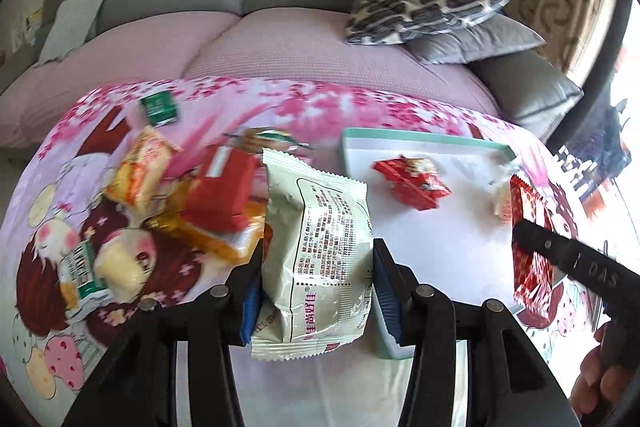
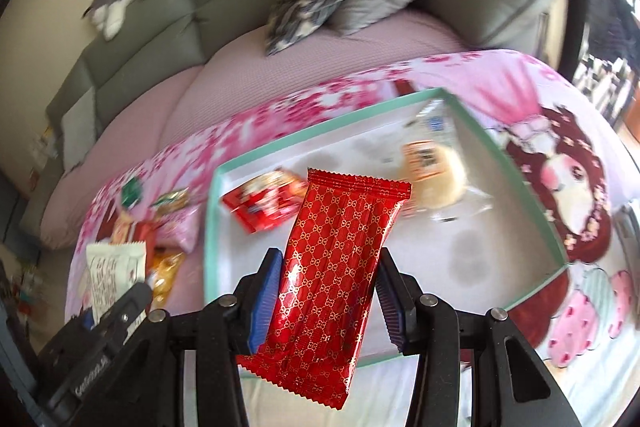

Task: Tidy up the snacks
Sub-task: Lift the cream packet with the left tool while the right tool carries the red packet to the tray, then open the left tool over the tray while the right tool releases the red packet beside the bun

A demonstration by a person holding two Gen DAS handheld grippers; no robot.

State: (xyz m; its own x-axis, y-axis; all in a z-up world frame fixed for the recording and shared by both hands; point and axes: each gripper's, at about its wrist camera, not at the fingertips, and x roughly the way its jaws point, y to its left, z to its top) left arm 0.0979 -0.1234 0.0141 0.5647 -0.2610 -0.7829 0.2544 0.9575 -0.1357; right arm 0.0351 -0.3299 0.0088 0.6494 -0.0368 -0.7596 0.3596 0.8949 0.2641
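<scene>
Covering the table, the pink printed cloth [image 1: 248, 99] carries a white tray with a mint rim [image 2: 532, 187] toward its right edge and a loose snack pile [image 1: 188, 195] toward its left. The left gripper [image 1: 318, 291] clamps a cream packet [image 1: 320, 247] across its middle, above the tray's left rim. The right gripper [image 2: 326, 291] pinches a red foil packet [image 2: 336, 267] mid-length, over the tray's near rim. Both packets look light, soft, slippery and crushable; grip the flat sides.

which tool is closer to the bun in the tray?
Right. The right tool, gripping a red packet, hangs over the tray near the bun; the left tool is at the tray's far side.
</scene>
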